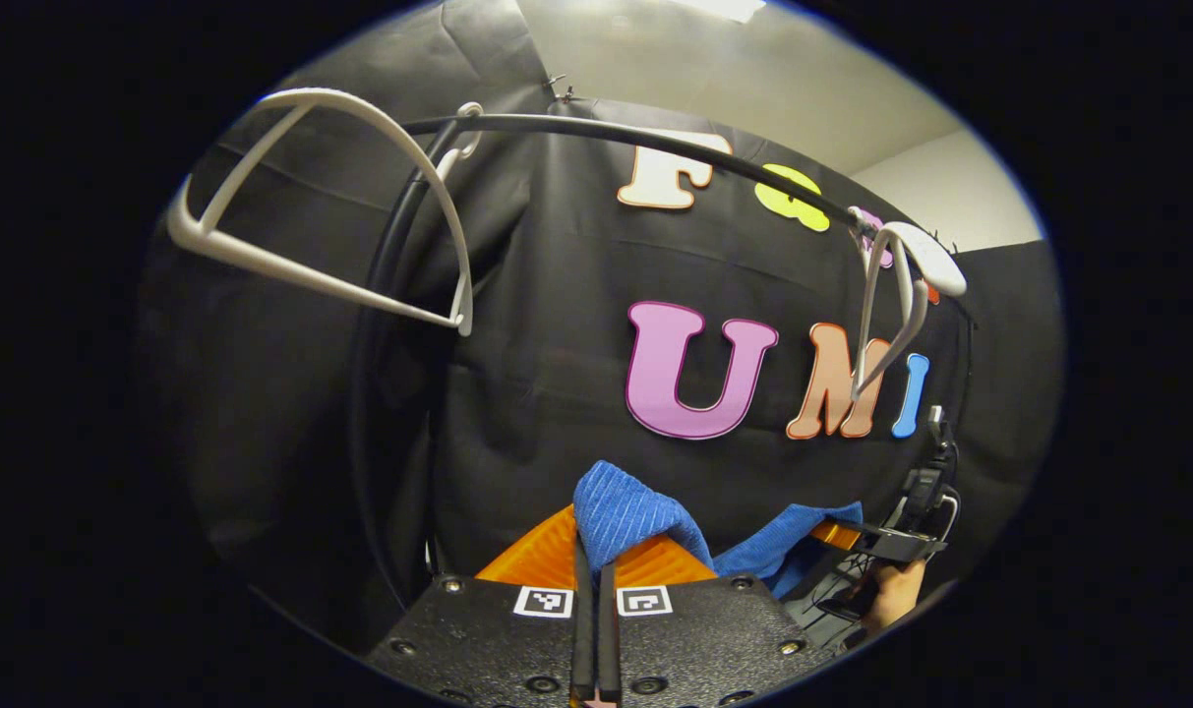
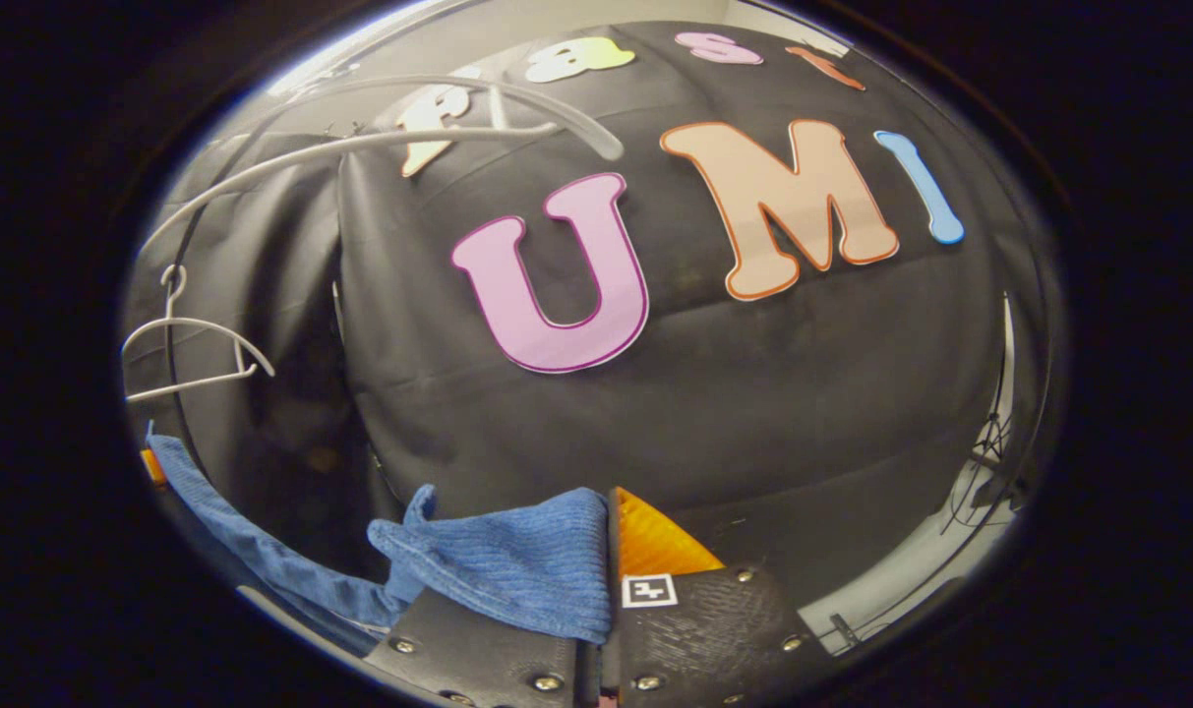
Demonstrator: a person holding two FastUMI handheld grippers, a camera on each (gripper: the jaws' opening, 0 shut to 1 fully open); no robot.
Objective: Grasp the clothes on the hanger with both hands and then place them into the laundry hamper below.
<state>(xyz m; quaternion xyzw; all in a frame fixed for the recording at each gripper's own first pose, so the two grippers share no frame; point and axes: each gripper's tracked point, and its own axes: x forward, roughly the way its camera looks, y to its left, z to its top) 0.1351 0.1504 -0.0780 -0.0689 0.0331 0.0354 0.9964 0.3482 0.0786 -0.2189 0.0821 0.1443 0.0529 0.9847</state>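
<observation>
- Cloth (image 1: 621, 511), blue and ribbed, is pinched in the left gripper (image 1: 596, 565), whose fingers press together on a bunched fold; it stretches off toward the right gripper (image 1: 886, 541) (held in a hand (image 1: 891, 595)).
- In the right gripper view, the right gripper (image 2: 596, 590) clamps the cloth's (image 2: 517, 565) other end.
- Two white hangers (image 1: 330, 211) (image 1: 901, 295) hang bare on a black rail (image 1: 655, 138) above.
</observation>
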